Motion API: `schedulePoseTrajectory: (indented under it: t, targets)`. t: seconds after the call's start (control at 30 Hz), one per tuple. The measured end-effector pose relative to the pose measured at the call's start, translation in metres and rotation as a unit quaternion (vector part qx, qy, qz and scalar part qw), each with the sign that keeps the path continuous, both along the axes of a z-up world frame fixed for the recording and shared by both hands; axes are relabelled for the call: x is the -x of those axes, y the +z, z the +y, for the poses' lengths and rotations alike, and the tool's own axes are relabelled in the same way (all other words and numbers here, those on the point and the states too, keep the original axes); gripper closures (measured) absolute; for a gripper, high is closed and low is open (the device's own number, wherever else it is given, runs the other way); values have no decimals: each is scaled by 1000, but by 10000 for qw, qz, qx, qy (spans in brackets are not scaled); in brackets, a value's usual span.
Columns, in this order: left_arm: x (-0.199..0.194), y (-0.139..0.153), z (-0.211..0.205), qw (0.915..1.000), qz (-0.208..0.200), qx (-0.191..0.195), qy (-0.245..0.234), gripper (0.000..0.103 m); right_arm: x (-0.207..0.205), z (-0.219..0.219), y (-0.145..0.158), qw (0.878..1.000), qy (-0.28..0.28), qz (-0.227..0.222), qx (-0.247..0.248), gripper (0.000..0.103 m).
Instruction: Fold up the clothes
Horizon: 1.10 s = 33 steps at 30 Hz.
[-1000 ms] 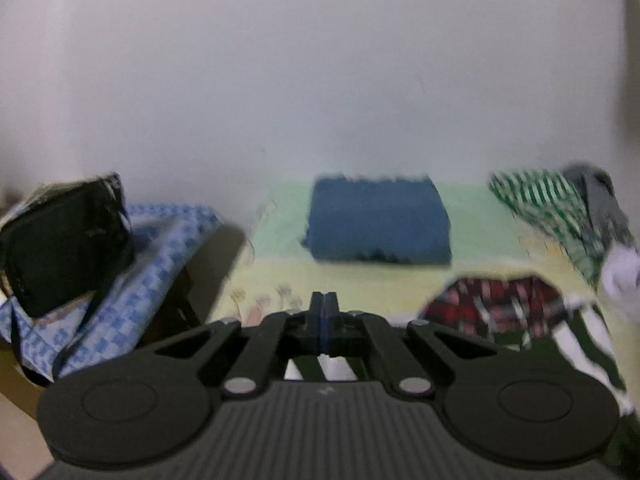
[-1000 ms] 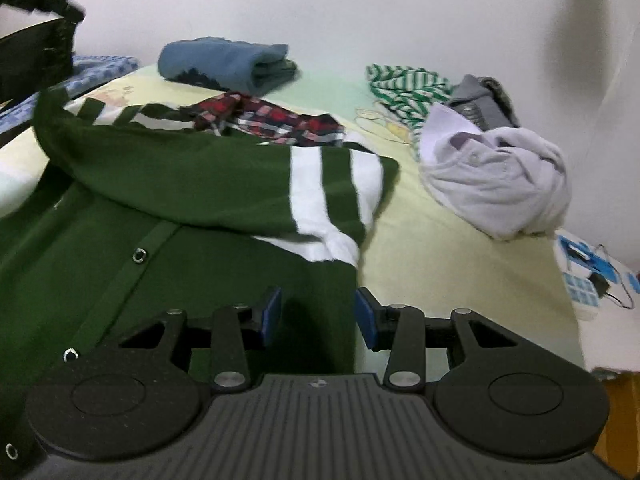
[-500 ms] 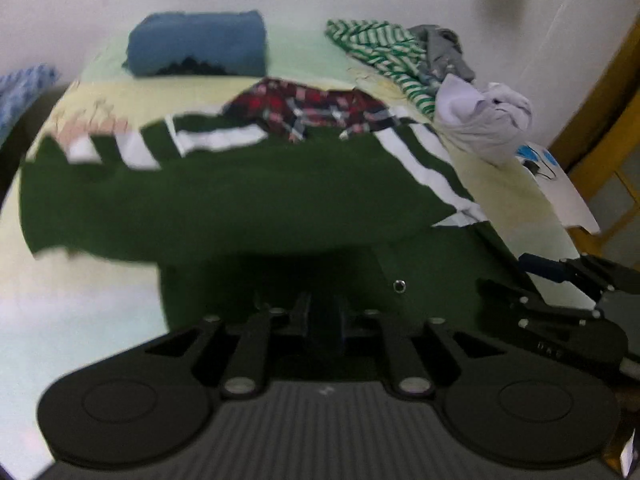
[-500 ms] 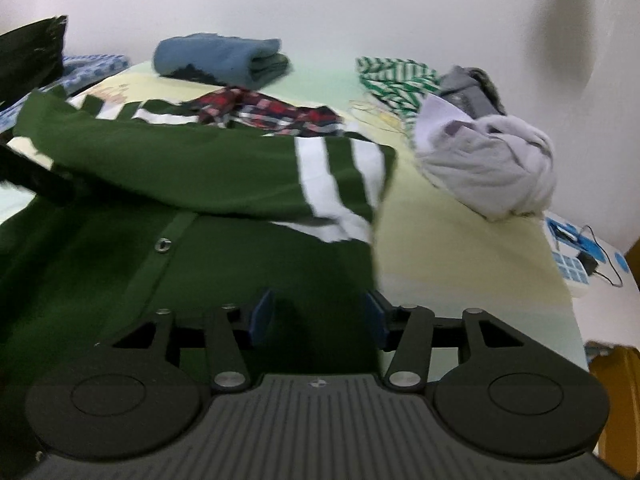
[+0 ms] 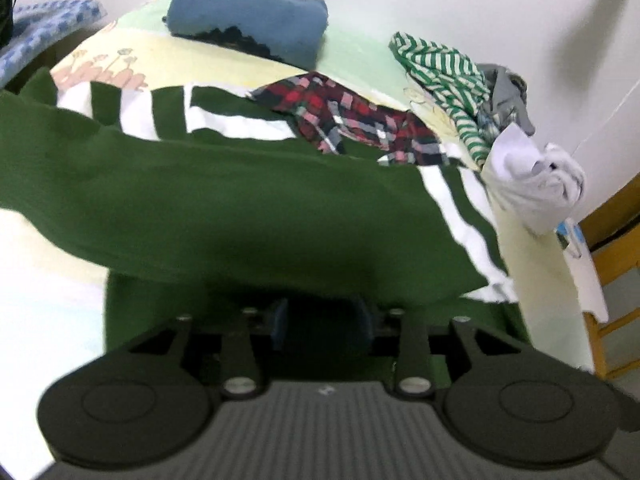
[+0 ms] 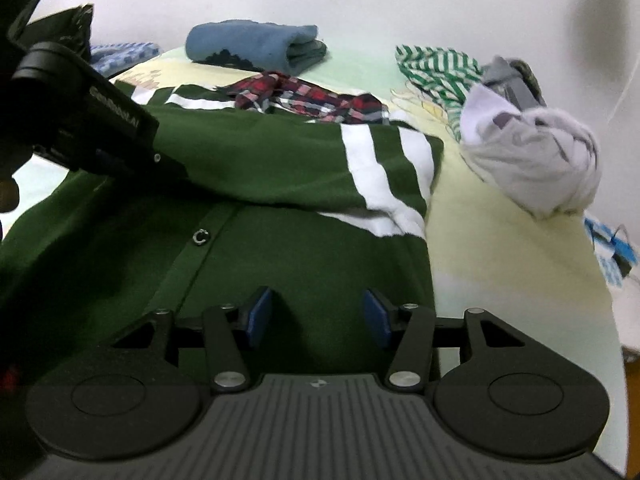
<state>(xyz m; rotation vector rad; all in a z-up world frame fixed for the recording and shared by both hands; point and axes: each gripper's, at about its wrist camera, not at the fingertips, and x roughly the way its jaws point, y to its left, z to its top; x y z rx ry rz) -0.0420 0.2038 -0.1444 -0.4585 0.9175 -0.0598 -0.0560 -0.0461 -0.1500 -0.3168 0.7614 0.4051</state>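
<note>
A dark green cardigan with white stripes lies spread on the bed, snap placket facing up. One striped sleeve is folded across its body. My left gripper is open, low over dark green cloth just below the folded sleeve, and nothing is pinched between its blue pads. My right gripper stands wide open over the cardigan's lower body, right of the placket. The left tool's black housing reaches in from the left of the right wrist view, its tip at the sleeve fold.
At the bed's far end sit a folded blue garment, a red plaid shirt, a green-and-white striped top and a crumpled pale garment. Bare yellow sheet lies to the right. A wooden chair stands beside the bed.
The left gripper swung from facing the wall down over the cardigan, and its fingers went from shut to open. The right gripper's fingers spread wider over the cardigan body.
</note>
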Motion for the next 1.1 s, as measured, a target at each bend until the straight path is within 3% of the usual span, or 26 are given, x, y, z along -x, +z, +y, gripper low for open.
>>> schedulePoseTrajectory:
  t: [0.17,0.33,0.37,0.47,0.6,0.77,0.87,0.97,1.1]
  targets:
    - [-7,-5,8,9980,57,495,391,66,-4,-9,-3,9996,-114,137,-231,42]
    - [-19,-5,11,9956,62,638,681,66,-5,-15,-5,9989,-138,172,-410,38]
    - [-22,-5,11,9955,61,645,697,71,-6,-16,-5,9987,-142,181,-445,37]
    - [-28,-7,12,9961,91,483,728,89,-4,-18,-7,9987,-136,108,-480,35]
    - [-30,-5,12,9973,77,273,679,98,0,-20,-9,9983,-132,14,-565,34]
    - [-32,-3,11,9981,59,9,618,101,1,-23,-8,9981,-120,18,-606,34]
    - [-31,13,0,9970,-256,-592,421,101,2,-26,-5,9978,-138,90,-637,40]
    - [-32,37,-11,9898,-718,-1200,281,101,4,-32,0,9971,-224,90,-728,41]
    - [-44,66,-11,9825,-1204,-1419,53,101,13,-47,13,9958,-375,14,-840,50]
